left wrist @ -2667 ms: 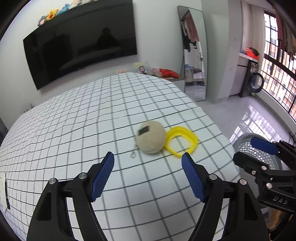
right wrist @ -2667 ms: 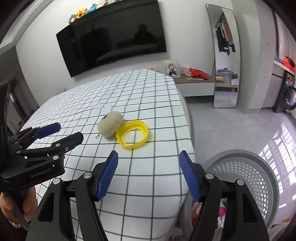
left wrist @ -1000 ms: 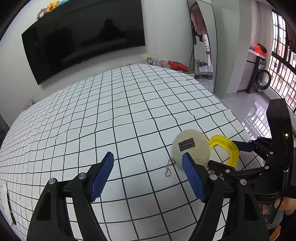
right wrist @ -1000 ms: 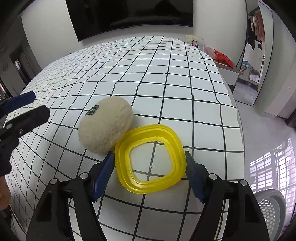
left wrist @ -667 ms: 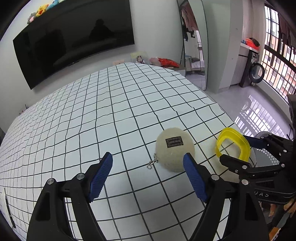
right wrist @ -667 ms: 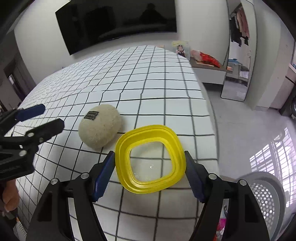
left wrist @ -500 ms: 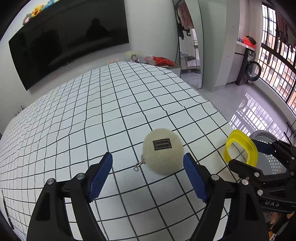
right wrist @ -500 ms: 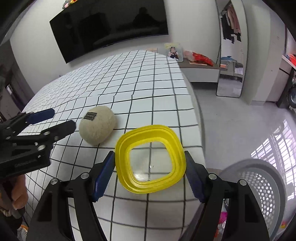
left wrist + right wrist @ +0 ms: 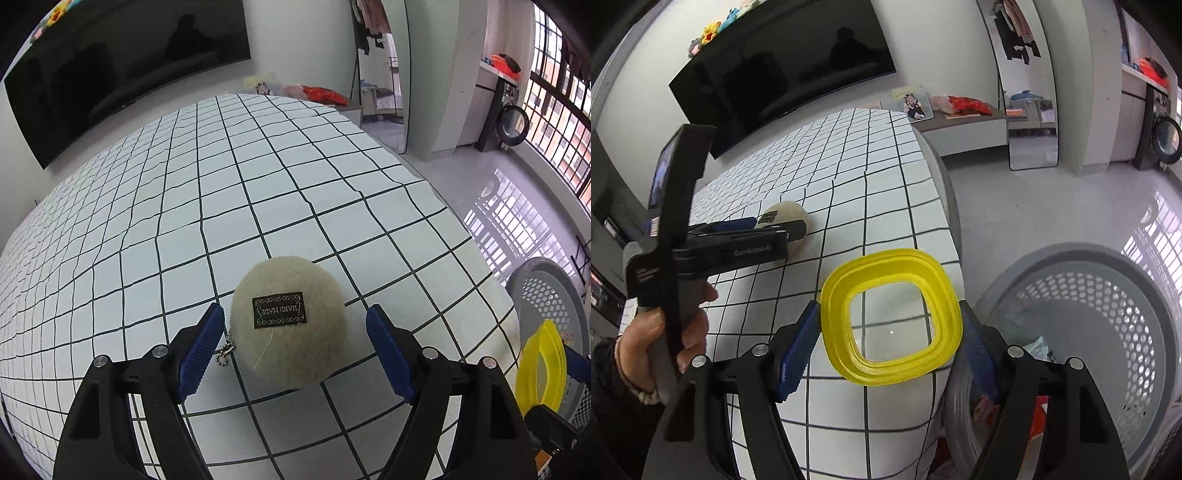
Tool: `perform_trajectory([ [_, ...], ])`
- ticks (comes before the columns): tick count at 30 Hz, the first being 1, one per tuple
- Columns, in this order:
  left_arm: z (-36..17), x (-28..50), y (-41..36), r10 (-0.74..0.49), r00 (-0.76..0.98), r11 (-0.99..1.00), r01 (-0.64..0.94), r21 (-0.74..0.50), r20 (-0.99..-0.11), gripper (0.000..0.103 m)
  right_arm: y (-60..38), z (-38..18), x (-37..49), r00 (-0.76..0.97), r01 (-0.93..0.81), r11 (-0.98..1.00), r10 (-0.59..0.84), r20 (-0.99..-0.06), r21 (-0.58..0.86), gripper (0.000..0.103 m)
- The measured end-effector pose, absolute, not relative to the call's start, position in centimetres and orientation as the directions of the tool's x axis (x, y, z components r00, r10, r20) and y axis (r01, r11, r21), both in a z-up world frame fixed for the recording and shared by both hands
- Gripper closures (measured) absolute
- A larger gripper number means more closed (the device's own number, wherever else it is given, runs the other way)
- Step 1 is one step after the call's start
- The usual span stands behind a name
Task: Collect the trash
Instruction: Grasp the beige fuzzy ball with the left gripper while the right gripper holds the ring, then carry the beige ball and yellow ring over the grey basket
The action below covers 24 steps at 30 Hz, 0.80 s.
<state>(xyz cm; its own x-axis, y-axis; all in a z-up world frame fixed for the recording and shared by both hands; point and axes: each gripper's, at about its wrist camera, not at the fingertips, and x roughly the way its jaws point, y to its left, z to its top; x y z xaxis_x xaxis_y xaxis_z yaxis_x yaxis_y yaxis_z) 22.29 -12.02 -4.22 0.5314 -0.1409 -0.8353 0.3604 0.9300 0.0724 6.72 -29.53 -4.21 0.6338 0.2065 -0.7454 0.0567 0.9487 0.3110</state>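
A cream fluffy ball [image 9: 290, 323] with a black label and a small metal chain lies on the checked bed cover [image 9: 221, 192]. My left gripper [image 9: 295, 350] is open with its blue pads on either side of the ball, not touching it. My right gripper [image 9: 891, 341] is shut on a yellow square plastic ring [image 9: 891, 319] and holds it in the air at the bed's edge, beside a grey perforated basket [image 9: 1108, 325]. The ring [image 9: 541, 369] and basket [image 9: 546, 291] also show in the left wrist view. The ball [image 9: 786, 218] shows behind the left gripper in the right wrist view.
A large black TV [image 9: 122, 70] hangs on the wall beyond the bed. A standing mirror [image 9: 1027, 85] and a low shelf with a photo and red bag [image 9: 960, 107] stand on the far side. Glossy floor lies right of the bed.
My right gripper closed on the yellow ring, lifted it off the bed and carried it right toward the basket. My left gripper moved in until its pads flank the ball.
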Motion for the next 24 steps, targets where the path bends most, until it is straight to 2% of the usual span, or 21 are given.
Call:
perform_trajectory([
  [2,-4.6,22.5,-12.1,-0.135,0.522,0.93,0.359,0.073,-0.842,0.036,-29.9,-4.2,6.3,0.637,0.067,0.944,0.208,-0.742,0.322,0.032],
  [3,-4.8,22.5,-12.1,-0.122,0.525,0.931,0.355,0.086,-0.843,0.045,-30.0,-4.2,6.1,0.638,0.071,0.943,0.208,-0.741,0.326,0.032],
  [5,-4.7,22.3,-11.9,-0.131,0.527,0.932,0.355,0.078,-0.84,0.047,-30.3,-4.3,5.5,0.64,0.079,0.94,0.207,-0.74,0.332,0.032],
  [13,-2.4,17.9,-11.3,-0.169,0.584,0.923,0.376,0.081,-0.794,0.048,-30.8,-4.0,4.4,0.655,0.118,0.94,0.168,-0.737,0.32,0.032],
  [24,1.2,10.0,-15.0,-0.304,0.616,0.872,0.487,0.048,-0.727,0.048,-33.1,-3.0,-0.1,0.686,0.196,0.931,0.095,-0.722,0.309,0.033],
])
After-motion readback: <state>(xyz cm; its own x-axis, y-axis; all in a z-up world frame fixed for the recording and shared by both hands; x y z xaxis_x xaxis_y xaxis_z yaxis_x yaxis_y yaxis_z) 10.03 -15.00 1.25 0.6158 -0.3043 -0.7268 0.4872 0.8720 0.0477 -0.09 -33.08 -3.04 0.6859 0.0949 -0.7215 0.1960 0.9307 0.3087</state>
